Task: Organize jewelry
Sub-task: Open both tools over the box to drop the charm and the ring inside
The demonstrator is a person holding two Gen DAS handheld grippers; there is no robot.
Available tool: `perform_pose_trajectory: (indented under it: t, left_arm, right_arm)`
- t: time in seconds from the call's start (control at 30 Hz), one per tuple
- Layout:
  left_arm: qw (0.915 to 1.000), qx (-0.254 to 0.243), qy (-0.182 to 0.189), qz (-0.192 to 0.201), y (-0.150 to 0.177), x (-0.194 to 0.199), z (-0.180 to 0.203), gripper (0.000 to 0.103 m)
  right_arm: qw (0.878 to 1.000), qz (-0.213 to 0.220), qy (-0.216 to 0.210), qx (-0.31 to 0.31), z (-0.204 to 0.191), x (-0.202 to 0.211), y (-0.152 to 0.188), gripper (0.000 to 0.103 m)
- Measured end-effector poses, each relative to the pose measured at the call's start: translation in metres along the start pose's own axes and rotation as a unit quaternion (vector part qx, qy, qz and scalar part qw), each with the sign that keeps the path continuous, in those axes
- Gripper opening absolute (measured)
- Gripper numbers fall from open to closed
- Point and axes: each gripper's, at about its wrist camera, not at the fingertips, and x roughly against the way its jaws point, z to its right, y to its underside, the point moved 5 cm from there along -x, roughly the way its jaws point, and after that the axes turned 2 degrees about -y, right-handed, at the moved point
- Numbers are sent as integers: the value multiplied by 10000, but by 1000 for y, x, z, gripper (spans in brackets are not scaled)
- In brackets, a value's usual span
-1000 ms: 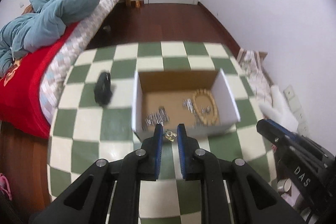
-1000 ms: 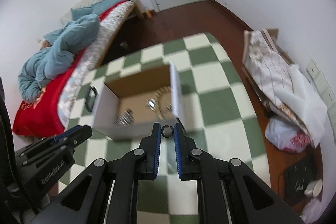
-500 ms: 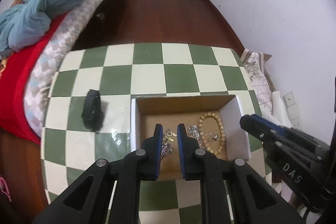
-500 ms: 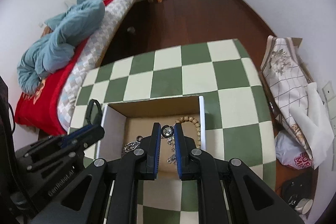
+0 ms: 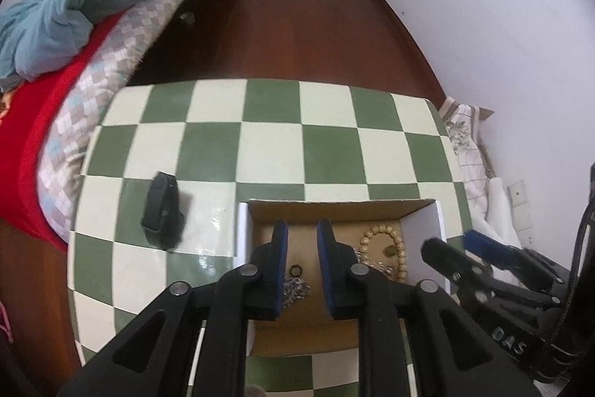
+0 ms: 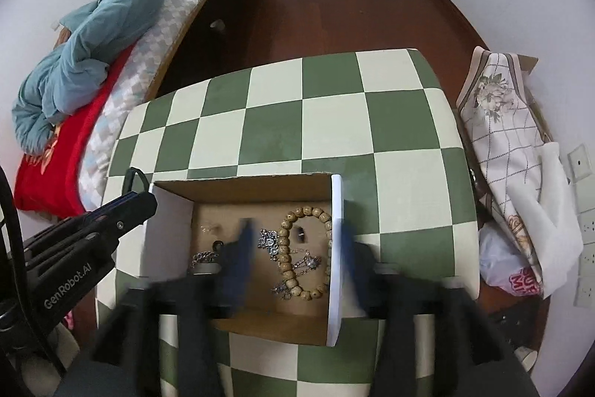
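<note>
Both tools hang over the open cardboard box (image 6: 336,248) in the lower middle of each frame, on the green-and-cream checked bench (image 6: 334,121). The left hand-held gripper (image 5: 302,248) has its fingers spread with nothing between them; below the gap a small dark ring (image 5: 296,271) lies on the box floor. The right hand-held gripper (image 6: 295,248) is smeared by motion blur, yet its blue pads stand wide apart, one on each side of the box's right wall, and hold nothing.

The jewelry sits in the box: a wooden bead bracelet (image 6: 286,255) at the right, silver chains (image 6: 303,263) tangled through it, and another chain heap (image 5: 295,289) at lower left. These pieces are probably light; the chains look limp and likely to snag, so pinching a bunched clump would serve better than a single strand. The bracelet looks firmer and can likely be taken across its beads. The ring is small, smooth and flat, and likely to slip.

A black band (image 5: 160,207) lies apart on the bench, left of the box. The left fingers hide part of the box floor, the small earrings are hard to make out, and blur hides the right tool's fingertips.
</note>
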Motion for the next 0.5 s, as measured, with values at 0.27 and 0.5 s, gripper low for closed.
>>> perform_pose_trajectory:
  t: [0.27,0.5]
  left_arm:
    - [9971,8,-644,415,1,22,-18,103]
    - [9941,2,-942,542,27,43,-36,103]
  right_arm:
    - [9985,19,546,70,5,15,10,98]
    - [9927,-79,1182,242,5,23,36,103]
